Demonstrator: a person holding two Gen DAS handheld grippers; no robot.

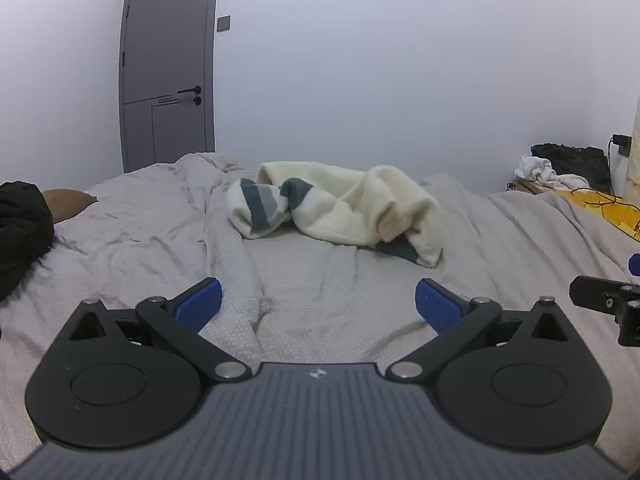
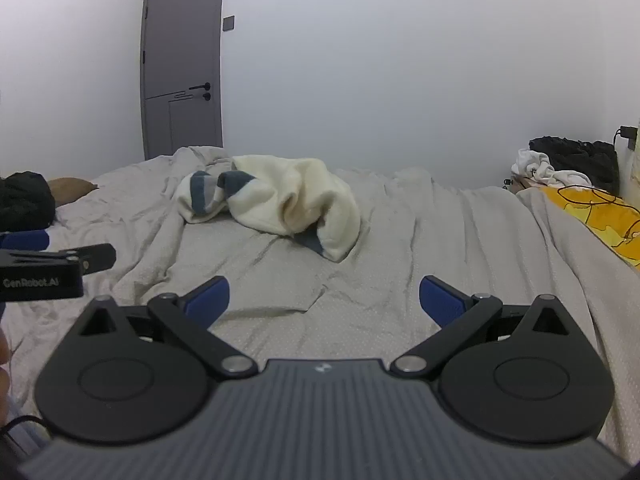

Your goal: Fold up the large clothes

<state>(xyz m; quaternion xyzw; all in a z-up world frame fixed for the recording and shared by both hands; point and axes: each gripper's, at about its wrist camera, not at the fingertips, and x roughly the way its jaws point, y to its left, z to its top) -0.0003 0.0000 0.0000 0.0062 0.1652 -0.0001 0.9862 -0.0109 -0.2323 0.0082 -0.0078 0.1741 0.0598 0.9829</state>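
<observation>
Left gripper point(image 2: 40, 268) marked "GenRobot.AI", both grippers' fingers point(image 1: 198, 304) released, cream sweater point(image 1: 340, 208) crumpled

- garment point(image 1: 340, 204) crumpled mid-bed point(image 1: 140, 232), beyond both grippers
- left gripper point(image 1: 319, 300) and right gripper point(image 2: 325, 300) side by side over bed's near end, apart from garment
- door point(image 1: 168, 68) behind bed, left
- clothes pile point(image 1: 560, 168) right of bed
</observation>
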